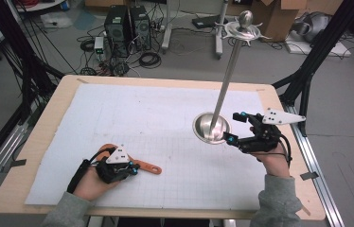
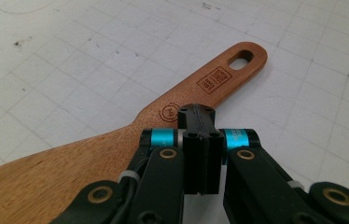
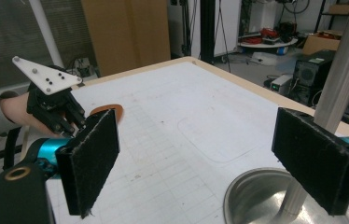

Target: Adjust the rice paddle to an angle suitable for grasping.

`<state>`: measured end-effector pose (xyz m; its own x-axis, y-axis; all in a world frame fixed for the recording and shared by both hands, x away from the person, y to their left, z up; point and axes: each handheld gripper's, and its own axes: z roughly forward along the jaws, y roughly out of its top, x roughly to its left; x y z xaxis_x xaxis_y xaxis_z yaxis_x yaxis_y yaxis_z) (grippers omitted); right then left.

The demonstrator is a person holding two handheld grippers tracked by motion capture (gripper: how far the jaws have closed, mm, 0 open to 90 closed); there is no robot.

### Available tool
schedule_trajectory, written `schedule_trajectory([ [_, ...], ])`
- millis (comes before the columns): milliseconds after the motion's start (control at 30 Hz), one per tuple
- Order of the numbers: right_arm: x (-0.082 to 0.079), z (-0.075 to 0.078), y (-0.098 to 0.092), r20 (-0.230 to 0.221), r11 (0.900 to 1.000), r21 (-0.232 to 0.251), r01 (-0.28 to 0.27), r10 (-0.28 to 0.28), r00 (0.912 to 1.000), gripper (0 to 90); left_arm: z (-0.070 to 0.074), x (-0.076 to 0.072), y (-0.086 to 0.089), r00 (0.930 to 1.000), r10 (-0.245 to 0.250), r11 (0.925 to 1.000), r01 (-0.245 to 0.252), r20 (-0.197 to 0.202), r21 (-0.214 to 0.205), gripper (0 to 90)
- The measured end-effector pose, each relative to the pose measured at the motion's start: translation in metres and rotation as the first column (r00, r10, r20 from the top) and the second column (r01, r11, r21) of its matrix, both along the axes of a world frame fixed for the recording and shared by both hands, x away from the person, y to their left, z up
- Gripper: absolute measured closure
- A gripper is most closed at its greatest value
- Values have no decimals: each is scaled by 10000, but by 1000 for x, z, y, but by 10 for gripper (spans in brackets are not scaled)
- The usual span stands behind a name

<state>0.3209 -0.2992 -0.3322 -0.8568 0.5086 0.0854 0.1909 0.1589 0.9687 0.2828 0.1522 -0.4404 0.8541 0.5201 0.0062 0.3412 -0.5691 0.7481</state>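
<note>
Flat brown wooden spatula (image 2: 116, 140) lies at 7 o'clock on the white gridded mat (image 1: 165, 118). Left gripper (image 2: 196, 122), jaws closed together, rests over its neck: open them before gripping. Right gripper (image 1: 235, 126) stands wide open beside the steel stand's round base (image 1: 203, 130) at 3 o'clock.

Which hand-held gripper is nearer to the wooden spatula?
Left. The left hand-held gripper sits over the wooden spatula; the right hand-held gripper is across the table, beside the metal stand.

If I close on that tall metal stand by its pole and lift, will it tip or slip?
The stand looks top-heavy: a spiked disc and knob sit high above a small round base, so it may tip if pushed high up. The polished pole probably slips in the fingers. It looks rigid and fairly heavy; the open right gripper should grip low.
</note>
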Motion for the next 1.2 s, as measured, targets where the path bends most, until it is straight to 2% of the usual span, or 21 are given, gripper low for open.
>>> schedule_trajectory([
  [267,-4,-2,-4,-53,9998,-150,144,-145,9999,138,0,11,-5,9997,237,9997,-237,32,-5,894],
  [433,-8,-2,-9,-60,9995,-161,267,-268,9996,138,-1,16,-8,9985,491,9988,-492,248,26,894],
  [733,-12,-4,-14,-90,9989,-226,405,-408,9991,138,-1,31,-8,9921,1230,9924,-1231,226,45,894],
  [800,-12,-4,-14,-105,9988,-258,420,-423,9991,138,-2,34,-8,9896,1435,9895,-1433,115,-168,894],
  [933,-12,-4,-13,-50,9992,-138,386,-387,9992,138,-3,36,-12,9842,1749,9845,-1746,286,-146,895],
  [1100,-11,-4,-8,-42,9997,-124,226,-226,9997,139,-5,42,-11,9774,2093,9773,-2081,308,-388,895],
  [1167,-9,-4,-7,-80,9997,-125,212,-213,9997,139,-5,42,-10,9770,2123,9763,-2112,208,-474,894],
  [1200,-8,-5,-6,-70,9997,-116,195,-196,9998,139,-3,41,-9,9799,1991,9778,-1981,78,-685,894],
])
